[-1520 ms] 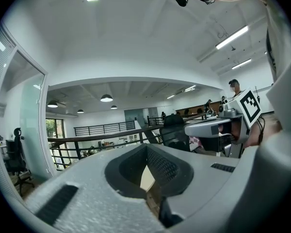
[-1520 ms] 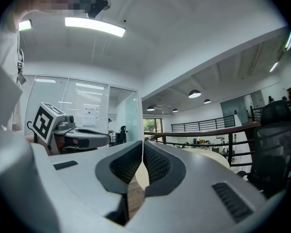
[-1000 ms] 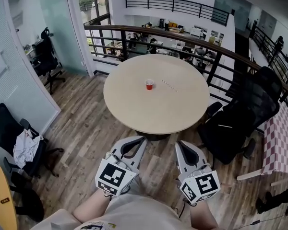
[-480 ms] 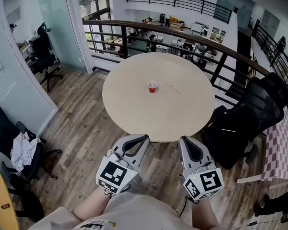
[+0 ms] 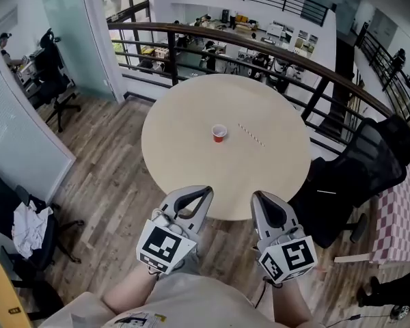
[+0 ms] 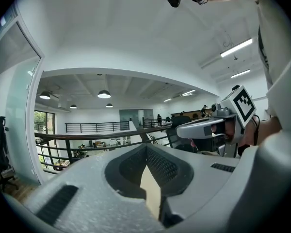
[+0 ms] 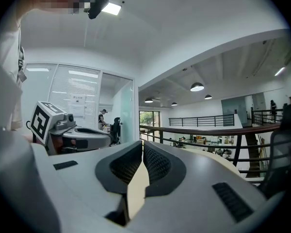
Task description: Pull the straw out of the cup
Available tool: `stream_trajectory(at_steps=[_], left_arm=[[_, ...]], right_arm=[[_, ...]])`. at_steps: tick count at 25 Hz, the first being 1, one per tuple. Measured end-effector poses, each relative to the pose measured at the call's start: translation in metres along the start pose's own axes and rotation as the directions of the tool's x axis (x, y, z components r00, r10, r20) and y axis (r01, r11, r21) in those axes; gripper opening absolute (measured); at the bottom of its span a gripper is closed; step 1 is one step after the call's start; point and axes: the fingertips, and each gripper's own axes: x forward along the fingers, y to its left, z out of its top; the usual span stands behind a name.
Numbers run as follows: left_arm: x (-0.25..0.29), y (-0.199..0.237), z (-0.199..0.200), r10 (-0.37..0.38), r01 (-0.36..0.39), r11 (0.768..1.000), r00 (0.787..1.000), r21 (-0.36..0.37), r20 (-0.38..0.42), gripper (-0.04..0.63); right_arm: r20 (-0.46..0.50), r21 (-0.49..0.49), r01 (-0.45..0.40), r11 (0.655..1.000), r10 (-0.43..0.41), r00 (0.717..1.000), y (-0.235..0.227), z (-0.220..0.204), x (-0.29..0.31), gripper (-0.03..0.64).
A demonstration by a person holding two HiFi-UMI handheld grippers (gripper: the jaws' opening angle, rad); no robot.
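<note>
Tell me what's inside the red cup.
The red cup shows only a pale inside, nothing sticking out; its bottom is too small to tell. The straw lies beside it.

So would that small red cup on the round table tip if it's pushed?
The small red cup is probably light, so it would likely slide on the smooth round beige table. It stands upright with nothing bracing it, the thin straw lying apart, so a high push might tip it.
</note>
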Motion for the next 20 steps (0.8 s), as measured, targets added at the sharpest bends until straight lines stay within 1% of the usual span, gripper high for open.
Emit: stream_trajectory(at_steps=[6, 9, 13, 16, 20], left_arm=[[0.025, 0.058, -0.003, -0.023, 0.023, 1.0, 1.0, 0.007, 0.002, 0.012], [0.036, 0.088, -0.005, -0.033, 0.033, 0.999, 0.999, 0.027, 0.007, 0.012], [0.047, 0.125, -0.008, -0.044, 0.044, 0.998, 0.999, 0.033, 0.011, 0.012], [0.053, 0.142, -0.009, -0.054, 0.053, 0.998, 0.998, 0.027, 0.017, 0.012], [0.064, 0.156, -0.011, -0.064, 0.064, 0.998, 0.998, 0.021, 0.026, 0.012]], right_arm=[[-0.01, -0.008, 0.017, 1.0, -0.017, 1.0, -0.01, 0.01, 0.06, 0.025], [-0.013, -0.012, 0.044, 0.999, -0.045, 0.999, -0.02, 0.013, 0.088, 0.025], [-0.016, -0.011, 0.089, 0.996, -0.089, 0.996, -0.033, 0.016, 0.12, 0.025], [-0.02, -0.008, 0.1, 0.995, -0.1, 0.995, -0.035, 0.017, 0.137, 0.025], [-0.023, -0.004, 0.094, 0.996, -0.094, 0.995, -0.037, 0.015, 0.157, 0.025]])
